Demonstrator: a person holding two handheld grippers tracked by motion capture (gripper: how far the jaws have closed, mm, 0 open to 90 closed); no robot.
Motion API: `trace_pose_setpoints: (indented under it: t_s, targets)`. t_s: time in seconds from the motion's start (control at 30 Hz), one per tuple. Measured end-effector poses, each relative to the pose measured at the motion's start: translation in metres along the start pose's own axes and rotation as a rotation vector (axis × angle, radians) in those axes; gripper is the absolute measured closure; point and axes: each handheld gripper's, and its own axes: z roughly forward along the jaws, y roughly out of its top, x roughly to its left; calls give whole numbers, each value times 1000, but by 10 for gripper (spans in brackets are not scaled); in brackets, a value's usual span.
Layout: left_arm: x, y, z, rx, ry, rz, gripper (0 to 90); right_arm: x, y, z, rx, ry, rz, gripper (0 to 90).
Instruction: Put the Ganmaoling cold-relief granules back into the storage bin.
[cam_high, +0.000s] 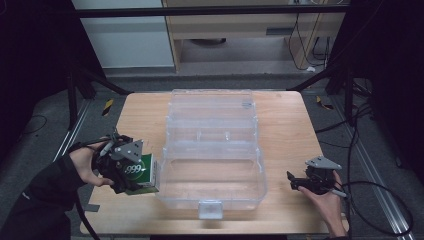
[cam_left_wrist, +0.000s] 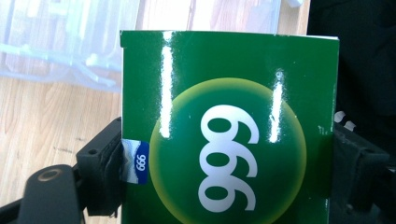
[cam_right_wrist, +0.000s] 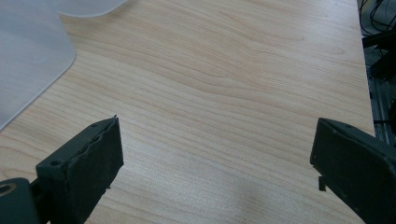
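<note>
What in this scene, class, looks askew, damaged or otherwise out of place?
Nothing looks damaged or spilled. The green 999 box is clamped squarely in the left gripper, beside the open clear plastic case. The right gripper rests open over bare table.

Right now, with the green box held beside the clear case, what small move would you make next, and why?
Probably carry the green box sideways over the open clear case rim. The left gripper clamps it just outside the case wall, and the tray looks empty.
</note>
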Motion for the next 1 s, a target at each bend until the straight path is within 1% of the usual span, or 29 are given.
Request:
trace_pose_setpoints:
  t_s: [0.03, 0.07, 0.13, 0.17, 0.2, 0.27, 0.33, 0.37, 0.4, 0.43, 0.47, 0.53, 0.57, 0.6, 0.63, 0.7, 0.8, 0.87, 0.9, 0.93, 0.97, 1.0]
  targets:
    - [0, 5, 0, -2, -4, 4, 152, 0, 0, 0, -1, 0, 0, 29]
    - [0, 5, 0, -2, -4, 4, 152, 0, 0, 0, -1, 0, 0, 29]
    - [2, 15, 2, 1, -6, 29, 152, 0, 0, 0, -1, 0, 1, 30]
    - [3, 18, 3, 3, -10, 30, 152, 0, 0, 0, -1, -1, 0, 29]
    - [3, 21, 4, 1, -9, 40, 152, -1, 0, 0, -1, -1, 0, 29]
    - [4, 27, 6, 3, -16, 43, 152, -1, 0, 0, -3, -1, -1, 29]
    - [5, 32, 8, 9, -17, 65, 152, -1, 0, -1, -2, -2, 1, 29]
    - [5, 35, 10, 3, -20, 57, 152, -1, 0, -1, -2, -2, 3, 29]
    - [6, 37, 11, 1, -16, 67, 152, -1, 0, -1, -1, -2, 3, 29]
    - [6, 37, 11, 1, -16, 67, 152, -1, 0, -1, -1, -2, 3, 29]
    - [6, 42, 13, -2, -22, 70, 152, -1, 0, -1, 0, -1, 3, 29]
    - [7, 44, 14, -3, -21, 78, 152, -1, 0, 0, -1, -1, 1, 30]
    - [7, 46, 16, -1, -23, 75, 152, -1, 0, 0, -1, 0, -2, 29]
    - [8, 51, 19, -1, -21, 89, 152, -1, 0, 0, -1, 0, -2, 29]
    - [8, 51, 19, -1, -21, 89, 152, 0, 0, 0, 0, 0, 0, 30]
    - [10, 56, 23, -6, -24, 87, 152, 0, 0, 0, 1, 0, 0, 29]
    - [12, 62, 26, -9, -26, 101, 152, 0, 0, 0, 2, 2, 2, 29]
    - [12, 64, 28, -13, -28, 96, 152, 0, 0, 0, 2, 2, 1, 29]
    - [13, 65, 29, -12, -27, 104, 151, 0, 0, 0, 2, 2, 0, 30]
    - [13, 66, 30, -12, -29, 102, 151, 0, 0, 0, 2, 2, 0, 30]
    - [13, 68, 31, -9, -25, 111, 151, 0, 0, 0, 2, 2, 0, 30]
    - [14, 68, 33, -11, -26, 109, 151, 0, 0, 0, 3, 3, 0, 30]
